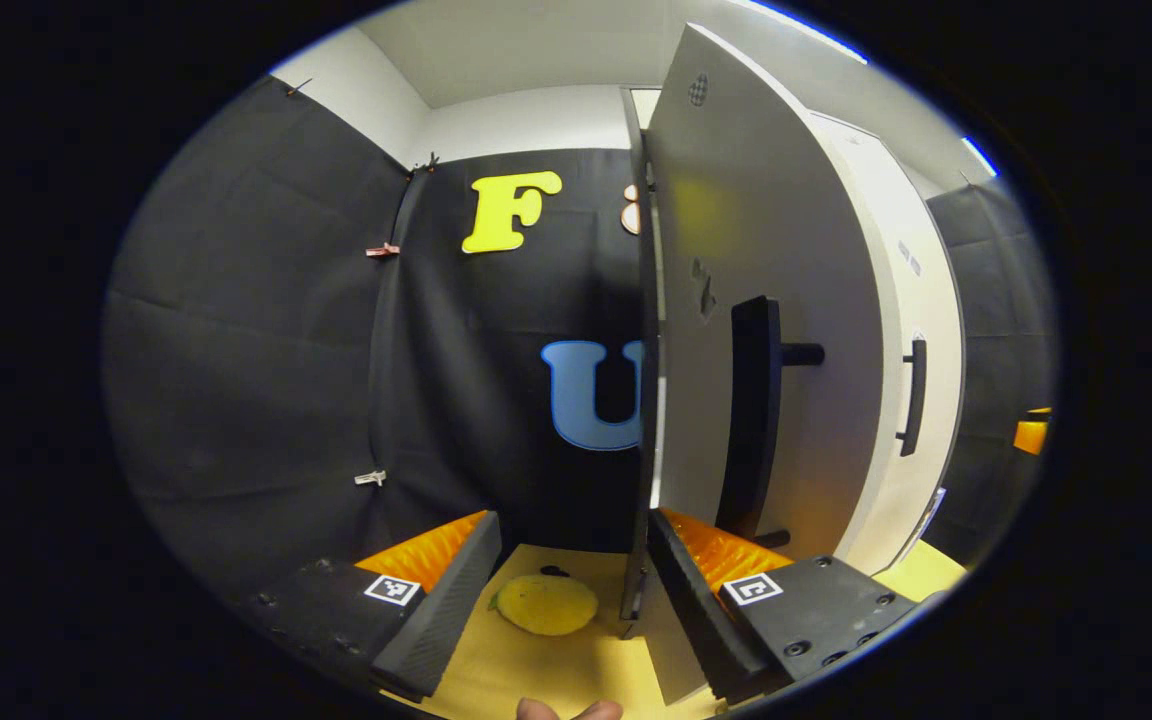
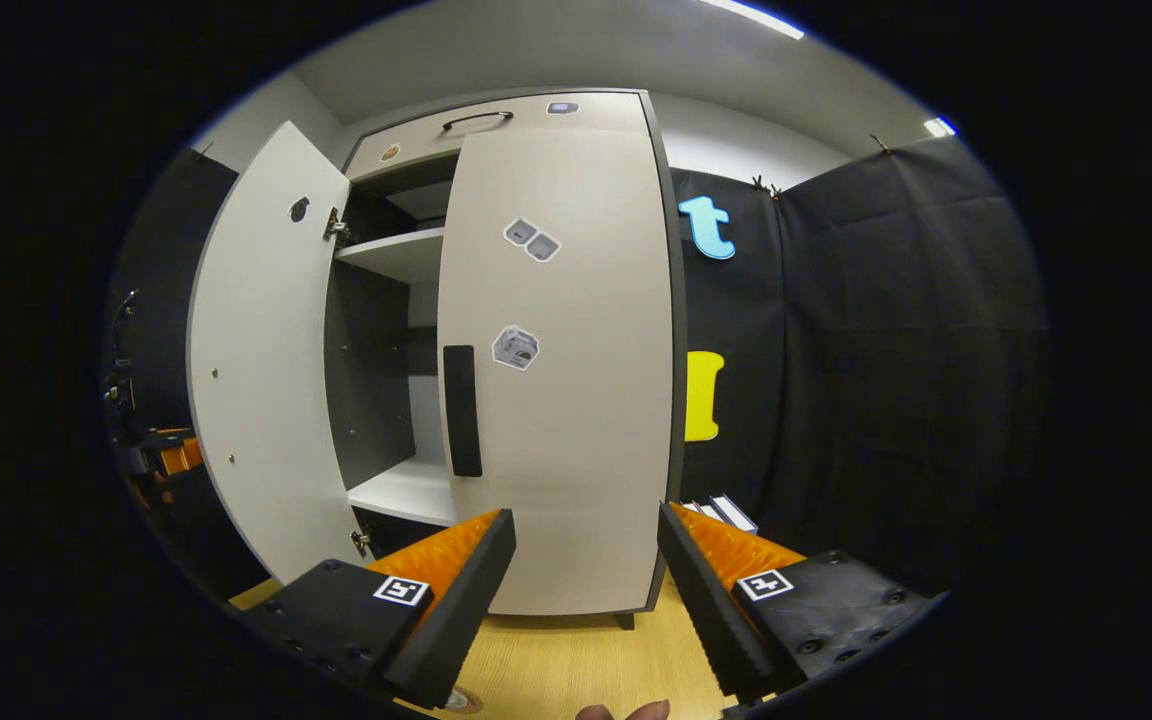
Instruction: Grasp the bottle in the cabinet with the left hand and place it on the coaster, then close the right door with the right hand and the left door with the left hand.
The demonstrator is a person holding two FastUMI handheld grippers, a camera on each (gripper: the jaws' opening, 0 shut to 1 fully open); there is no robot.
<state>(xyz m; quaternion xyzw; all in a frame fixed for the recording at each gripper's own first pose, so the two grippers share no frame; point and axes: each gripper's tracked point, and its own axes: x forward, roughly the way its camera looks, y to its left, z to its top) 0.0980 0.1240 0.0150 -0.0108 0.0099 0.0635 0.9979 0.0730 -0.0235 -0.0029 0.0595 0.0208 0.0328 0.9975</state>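
Note:
The white cabinet (image 2: 556,300) stands on a light wooden table (image 2: 576,660). Its right door (image 2: 576,400) is shut, with a black handle (image 2: 462,410). Its left door (image 2: 266,370) stands wide open, and bare shelves (image 2: 406,255) show in the gap. My right gripper (image 2: 586,515) is open and hangs just in front of the shut right door. My left gripper (image 1: 573,522) is open at the left door's free edge (image 1: 644,400), which rises close to the right finger (image 1: 696,580). The left door's black handle (image 1: 751,420) is just past that finger.
A flat yellow lemon-like thing (image 1: 546,605) lies on the table between the left gripper's fingers, lower down. The black cloth wall (image 1: 266,380) closes off the left and back. The right door's handle (image 1: 914,395) shows farther off. A small stack of flat items (image 2: 726,512) lies right of the cabinet.

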